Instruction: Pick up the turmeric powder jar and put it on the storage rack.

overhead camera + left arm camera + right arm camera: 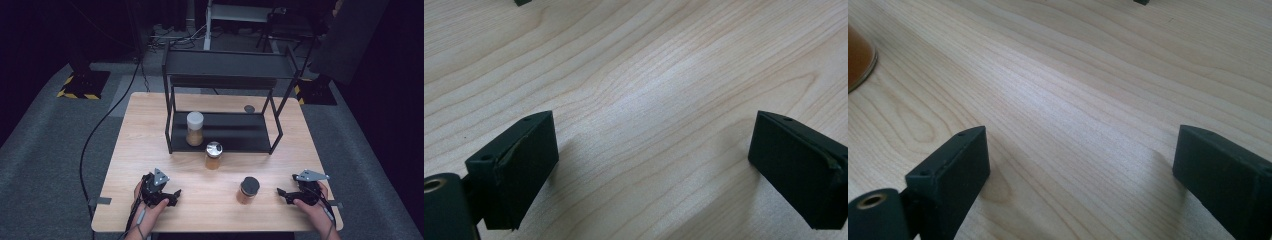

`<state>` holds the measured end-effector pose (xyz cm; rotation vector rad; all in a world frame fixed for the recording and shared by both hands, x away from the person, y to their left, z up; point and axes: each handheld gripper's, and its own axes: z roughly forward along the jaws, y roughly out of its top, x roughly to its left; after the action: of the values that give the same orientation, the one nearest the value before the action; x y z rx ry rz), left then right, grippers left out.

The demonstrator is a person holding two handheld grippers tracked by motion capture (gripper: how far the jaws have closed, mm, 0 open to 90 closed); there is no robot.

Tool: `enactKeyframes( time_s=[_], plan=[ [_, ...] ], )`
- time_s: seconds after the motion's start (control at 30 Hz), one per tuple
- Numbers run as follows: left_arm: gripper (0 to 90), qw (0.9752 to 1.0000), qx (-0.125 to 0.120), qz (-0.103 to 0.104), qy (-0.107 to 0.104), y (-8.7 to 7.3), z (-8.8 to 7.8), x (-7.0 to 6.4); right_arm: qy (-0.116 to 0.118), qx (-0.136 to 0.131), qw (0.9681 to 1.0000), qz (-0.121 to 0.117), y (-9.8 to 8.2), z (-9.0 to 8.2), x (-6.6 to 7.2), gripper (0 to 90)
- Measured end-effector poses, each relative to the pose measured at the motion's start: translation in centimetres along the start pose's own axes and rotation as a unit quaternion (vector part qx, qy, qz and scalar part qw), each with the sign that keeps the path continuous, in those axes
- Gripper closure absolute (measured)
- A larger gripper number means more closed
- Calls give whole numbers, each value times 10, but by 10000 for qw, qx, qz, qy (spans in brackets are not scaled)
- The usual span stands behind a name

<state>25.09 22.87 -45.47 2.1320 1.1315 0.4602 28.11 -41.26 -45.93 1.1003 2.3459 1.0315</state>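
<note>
My left gripper (174, 194) rests at the table's front left, held in a hand, its jaws pointing right. In the left gripper view the left gripper (651, 165) stands open over bare wood. My right gripper (281, 193) lies at the front right and points left toward a dark-lidded jar (248, 190) of brown contents. The right gripper (1080, 175) is open too, with that jar's base (858, 57) at the view's left edge. A silver-lidded jar (213, 155) stands mid-table. A white-lidded jar (194, 128) sits on the lower level of the black rack (225, 75).
The rack takes up the back middle of the wooden table (150, 130) and has an upper shelf. A small dark disc (249, 108) lies behind it. Black cables trail over the grey floor at the left.
</note>
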Motion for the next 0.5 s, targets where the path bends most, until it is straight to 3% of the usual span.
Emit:
enactKeyframes(
  time_s=[0.23,0.37,0.5],
  plan=[
    [19,10000,41,-12,-2,2,1,1,-19,-2,10000,54,1,0,-1,84],
    [1,10000,58,15,-34,3,3,4,109,-160,9993,305,-1,-1,-8,85],
    [1,10000,60,16,-30,3,3,3,131,-282,9992,242,7,-4,-9,85]
  ],
)
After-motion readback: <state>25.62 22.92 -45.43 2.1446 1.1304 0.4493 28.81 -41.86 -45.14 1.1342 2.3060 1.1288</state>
